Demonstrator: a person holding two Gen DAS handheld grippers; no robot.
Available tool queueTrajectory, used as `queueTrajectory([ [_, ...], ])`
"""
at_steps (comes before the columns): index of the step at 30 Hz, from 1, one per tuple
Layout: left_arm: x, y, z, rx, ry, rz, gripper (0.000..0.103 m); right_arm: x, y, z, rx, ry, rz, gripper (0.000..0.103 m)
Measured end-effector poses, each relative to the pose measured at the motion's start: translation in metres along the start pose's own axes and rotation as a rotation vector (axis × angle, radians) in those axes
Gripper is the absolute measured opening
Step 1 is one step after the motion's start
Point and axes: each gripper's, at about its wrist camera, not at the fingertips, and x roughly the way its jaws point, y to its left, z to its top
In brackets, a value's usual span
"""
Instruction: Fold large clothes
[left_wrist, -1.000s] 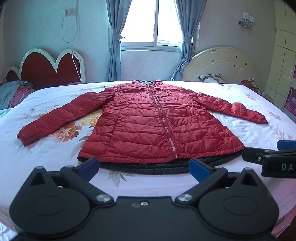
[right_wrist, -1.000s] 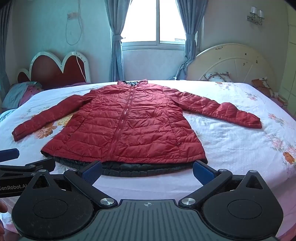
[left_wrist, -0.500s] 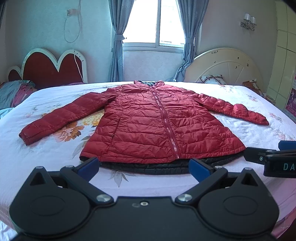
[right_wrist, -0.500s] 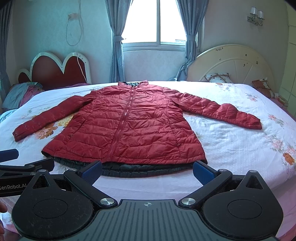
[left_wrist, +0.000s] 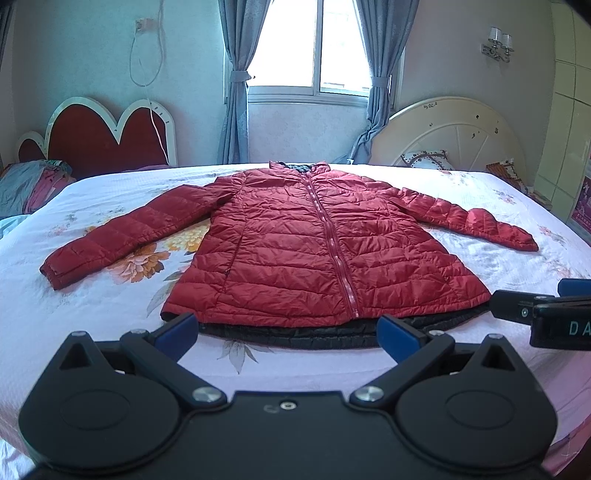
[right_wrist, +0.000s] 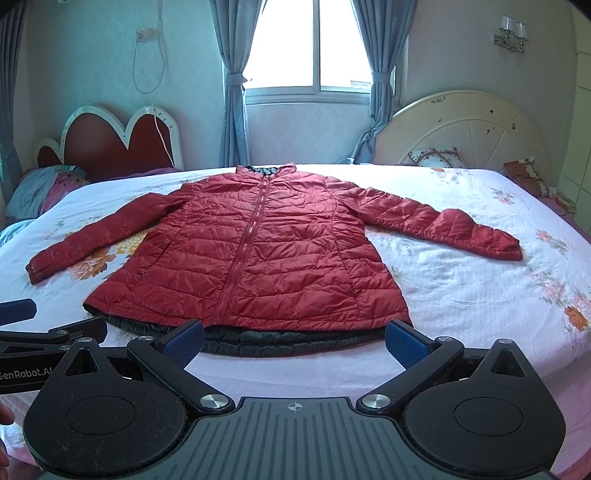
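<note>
A red quilted jacket (left_wrist: 314, 251) lies flat and zipped on the bed, collar toward the window, both sleeves spread out, dark lining showing along the near hem. It also shows in the right wrist view (right_wrist: 255, 258). My left gripper (left_wrist: 288, 334) is open and empty, just short of the hem. My right gripper (right_wrist: 295, 341) is open and empty, also just short of the hem. Each gripper shows at the edge of the other's view: the right gripper (left_wrist: 546, 317) and the left gripper (right_wrist: 48, 336).
The bed has a white floral sheet (left_wrist: 110, 302). A heart-shaped red headboard (left_wrist: 107, 136) stands at the far left, a round cream headboard (left_wrist: 454, 136) at the far right. A bundle of bedding (left_wrist: 29, 184) lies at the left edge. Wardrobe doors (left_wrist: 569, 110) stand at the right.
Both grippers have crept slightly forward and the views have shifted a little. The jacket has not moved. Both grippers stay open.
</note>
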Motion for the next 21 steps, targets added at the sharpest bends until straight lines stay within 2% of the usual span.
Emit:
queueTrajectory([
  [21, 0.0007, 0.0049, 0.002, -0.007, 0.002, 0.002, 0.103, 0.0017, 0.0051, 0.0042, -0.005, 0.001, 0.003, 0.103],
])
